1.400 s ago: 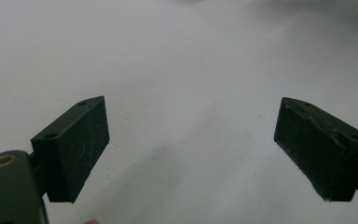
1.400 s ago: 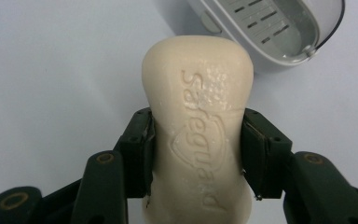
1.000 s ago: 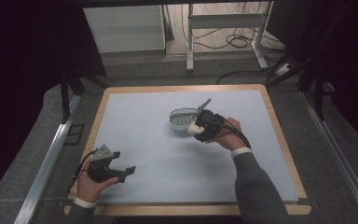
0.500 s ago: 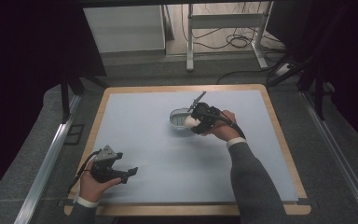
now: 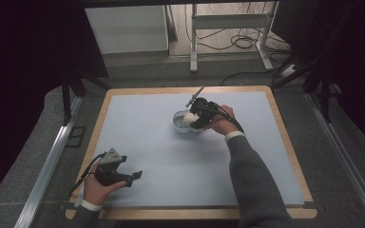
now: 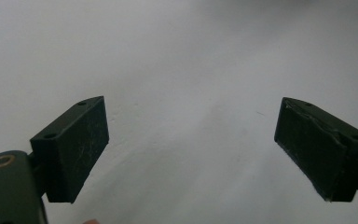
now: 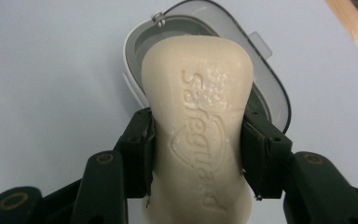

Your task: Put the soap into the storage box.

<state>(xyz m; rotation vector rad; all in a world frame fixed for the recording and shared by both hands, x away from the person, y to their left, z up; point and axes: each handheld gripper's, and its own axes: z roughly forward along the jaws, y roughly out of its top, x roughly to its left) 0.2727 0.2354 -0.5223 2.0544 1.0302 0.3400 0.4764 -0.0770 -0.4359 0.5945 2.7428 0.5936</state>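
A cream bar of soap [image 7: 200,126] with raised lettering is clamped at its waist by my right gripper [image 7: 196,154], whose pads press both long sides. Right behind it sits an open white soap dish [image 7: 270,79] with a grey rim. From above, the right gripper [image 5: 195,116] holds the soap bar [image 5: 188,116] over the near edge of the soap dish [image 5: 180,124] at the middle of the table. My left gripper [image 5: 135,176] rests open at the front left corner; in the left gripper view the left gripper [image 6: 191,149] has its jaws wide apart over bare tabletop.
The pale blue mat [image 5: 161,152] has a wooden border [image 5: 285,137]. A metal rail [image 5: 47,166] runs along the left side. Table legs and cables [image 5: 237,42] lie on the floor beyond the far edge.
The right hand with the soap has slid a little toward the far side, now over the dish. The left hand has stayed where it was.
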